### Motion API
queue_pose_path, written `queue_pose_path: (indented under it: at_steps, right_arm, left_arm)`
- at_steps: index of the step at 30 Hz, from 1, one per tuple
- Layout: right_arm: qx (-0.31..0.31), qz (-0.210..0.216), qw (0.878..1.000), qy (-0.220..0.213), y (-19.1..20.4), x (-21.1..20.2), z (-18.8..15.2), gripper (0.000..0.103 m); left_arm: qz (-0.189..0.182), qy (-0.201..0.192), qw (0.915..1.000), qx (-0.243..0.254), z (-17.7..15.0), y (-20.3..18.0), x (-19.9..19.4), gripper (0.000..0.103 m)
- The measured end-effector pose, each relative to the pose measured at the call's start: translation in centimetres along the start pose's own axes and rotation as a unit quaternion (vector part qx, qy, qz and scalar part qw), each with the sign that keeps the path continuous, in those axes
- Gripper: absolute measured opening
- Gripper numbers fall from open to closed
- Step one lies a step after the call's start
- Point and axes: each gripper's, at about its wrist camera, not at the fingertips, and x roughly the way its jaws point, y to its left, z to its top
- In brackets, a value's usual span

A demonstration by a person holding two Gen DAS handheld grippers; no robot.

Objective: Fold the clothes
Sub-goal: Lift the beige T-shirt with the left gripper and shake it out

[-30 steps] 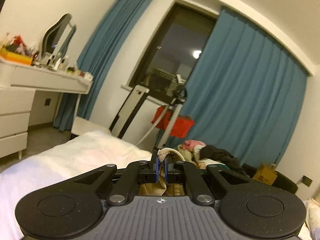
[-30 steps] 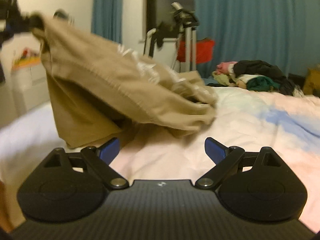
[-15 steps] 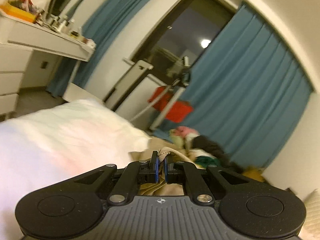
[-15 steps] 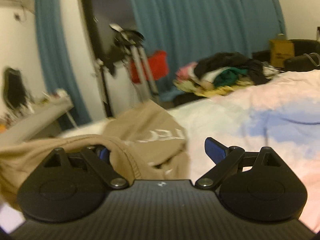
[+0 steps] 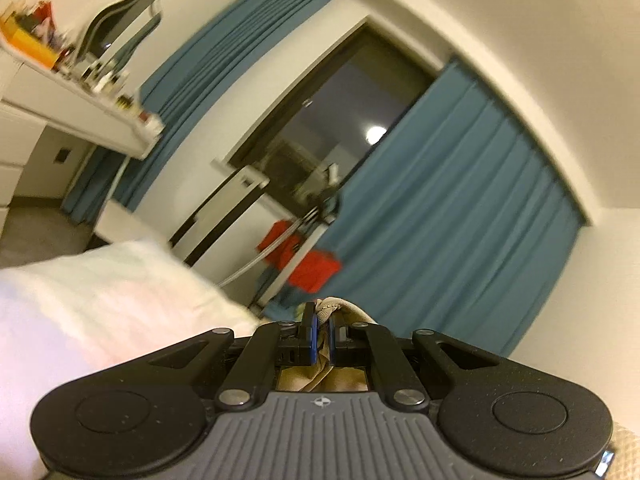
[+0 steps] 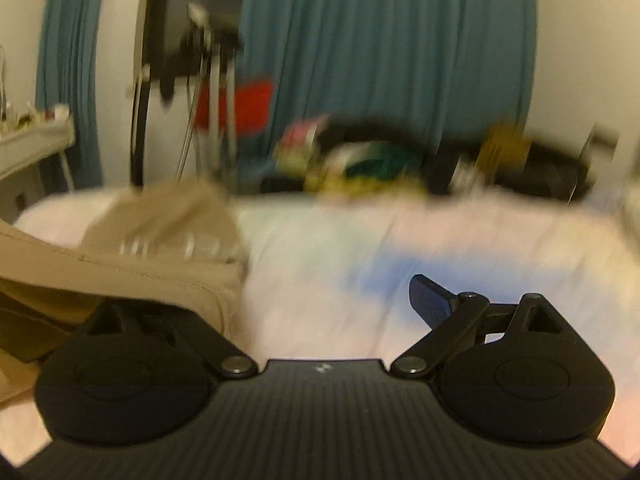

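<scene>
A tan garment (image 6: 160, 248) lies spread on the bed's pale sheet (image 6: 360, 248) at the left of the right wrist view, blurred by motion. My right gripper (image 6: 320, 300) is open; the garment's edge covers its left finger, and its right fingertip (image 6: 430, 298) is bare over the sheet. My left gripper (image 5: 322, 330) is shut on a fold of the tan garment (image 5: 332, 308), with more of the cloth hanging under the jaws. It is tilted up toward the window.
A pile of mixed clothes (image 6: 360, 160) lies at the far edge of the bed. A tripod (image 6: 212, 92) with a red bag (image 6: 240, 108) stands by blue curtains (image 5: 460, 216). A white dresser (image 5: 60, 92) with clutter is at the left.
My left gripper has tilted upward, still holding the cloth. The garment has dropped from hanging high to lying low on the bed, and the right gripper has swung over its edge.
</scene>
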Motion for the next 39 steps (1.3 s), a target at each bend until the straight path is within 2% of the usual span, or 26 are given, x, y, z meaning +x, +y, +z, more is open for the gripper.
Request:
queue_pose_path:
  at_steps: [3, 5, 7, 9, 11, 13, 15, 19, 22, 26, 27, 29, 31, 33, 35, 37, 39]
  right_arm:
    - [0.011, 0.0, 0.998, -0.061, -1.9, -4.7, 2.2, 0.093]
    - [0.031, 0.024, 0.995, -0.088, -3.1, -7.6, 3.0, 0.093]
    - [0.029, 0.036, 0.994, -0.104, -3.8, -9.4, 2.8, 0.093]
    - [0.031, 0.058, 0.994, -0.092, -4.0, -9.6, 2.2, 0.093]
    - [0.038, 0.076, 0.994, -0.066, -4.2, -8.7, 1.0, 0.093]
    - [0.049, 0.087, 0.995, -0.029, -4.1, -7.0, -0.3, 0.093]
    - [0.063, 0.102, 0.993, 0.022, -3.8, -5.7, -2.0, 0.093]
    - [0.087, 0.111, 0.985, 0.1, -3.5, -2.8, -5.0, 0.093]
    - [0.111, 0.103, 0.978, 0.146, -3.4, -0.6, -6.6, 0.093]
    - [0.125, 0.111, 0.972, 0.164, -2.9, -0.1, -7.3, 0.093]
    - [0.126, 0.113, 0.972, 0.166, -2.9, 0.0, -7.3, 0.093]
    - [0.121, 0.113, 0.972, 0.164, -2.9, 0.0, -7.4, 0.093]
    - [0.12, 0.112, 0.973, 0.164, -3.0, 0.0, -7.5, 0.093]
    - [0.122, 0.112, 0.972, 0.166, -3.3, 0.0, -7.6, 0.093]
    - [0.122, 0.11, 0.972, 0.166, -3.5, 0.0, -7.8, 0.093]
    - [0.122, 0.107, 0.973, 0.164, -3.6, -0.2, -7.8, 0.093]
    - [0.123, 0.106, 0.973, 0.162, -3.7, -0.3, -7.8, 0.093]
  left_arm:
    - [-0.044, -0.018, 0.9987, -0.017, 0.7, -0.5, -3.3, 0.005]
    - [-0.049, -0.035, 0.9982, 0.003, 1.3, -0.8, -4.8, 0.005]
    - [-0.037, -0.024, 0.999, 0.002, 1.5, -0.7, -4.5, 0.006]
    - [-0.021, -0.004, 0.9998, 0.0, 1.6, -0.5, -3.9, 0.006]
    - [0.018, 0.051, 0.9985, -0.009, 1.1, 0.3, -2.0, 0.006]
    - [0.066, 0.111, 0.9915, -0.009, 0.2, 1.2, 0.0, 0.006]
    - [0.1, 0.154, 0.9829, -0.015, -0.7, 2.1, 1.4, 0.006]
    - [0.147, 0.207, 0.9672, -0.005, -2.0, 3.2, 3.5, 0.01]
    - [0.177, 0.23, 0.9564, 0.036, -3.3, 2.8, 4.4, 0.019]
    - [0.201, 0.255, 0.9405, 0.101, -4.6, 1.8, 5.0, 0.052]
    - [0.21, 0.254, 0.9371, 0.116, -5.0, 1.5, 5.0, 0.062]
    - [0.224, 0.249, 0.9313, 0.142, -5.4, 0.8, 4.4, 0.076]
    - [0.231, 0.235, 0.9291, 0.168, -5.4, 0.0, 3.9, 0.08]
    - [0.219, 0.217, 0.9301, 0.2, -5.1, -1.4, 3.0, 0.083]
    - [0.187, 0.214, 0.928, 0.24, -5.4, -3.0, 2.8, 0.085]
    - [0.155, 0.217, 0.9203, 0.286, -6.6, -4.7, 2.8, 0.089]
    - [0.126, 0.228, 0.9079, 0.329, -8.4, -5.9, 3.2, 0.093]
